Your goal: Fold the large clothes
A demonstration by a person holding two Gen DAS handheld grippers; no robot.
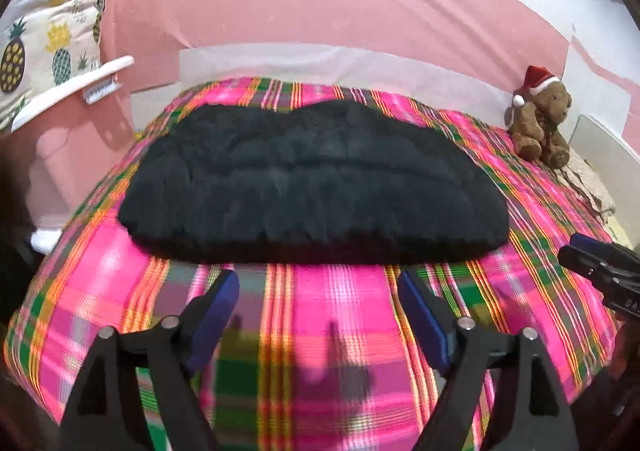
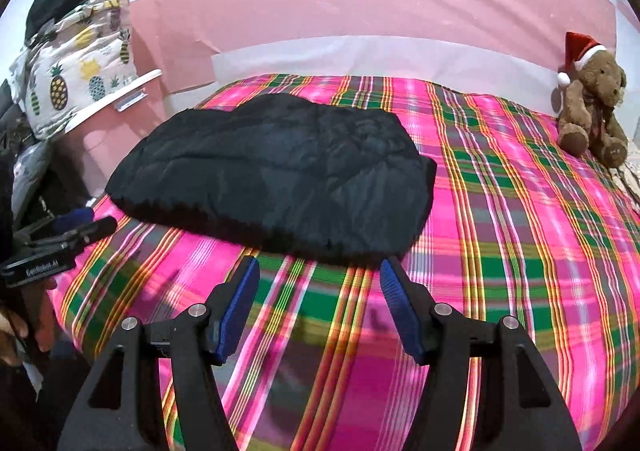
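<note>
Jacket [image 1: 312, 179], black, quilted: lies folded flat on the plaid bed [image 1: 320, 331], centre of frame, clear of everything, likely so its near hem can be reached. Left tongs [image 1: 318, 311] and right tongs [image 2: 318, 305]: both spread, empty, just short of that hem. Teddy bear [image 2: 592, 107]: upper right.

Folded jacket [image 1: 312, 187] lies flat on the bed cover [image 1: 328, 315], toward the left half of the bed and the far side. Teddy bear [image 2: 592, 107] sits at the far right corner, well apart from the jacket. Pillow [image 2: 76, 79] is stacked beyond the bed's left edge, on a shelf [image 1: 76, 85]. Left gripper [image 1: 316, 287] and right gripper [image 2: 316, 271] hang above the near strip of cover, just short of the jacket's near edge, nothing between their fingers.
</note>
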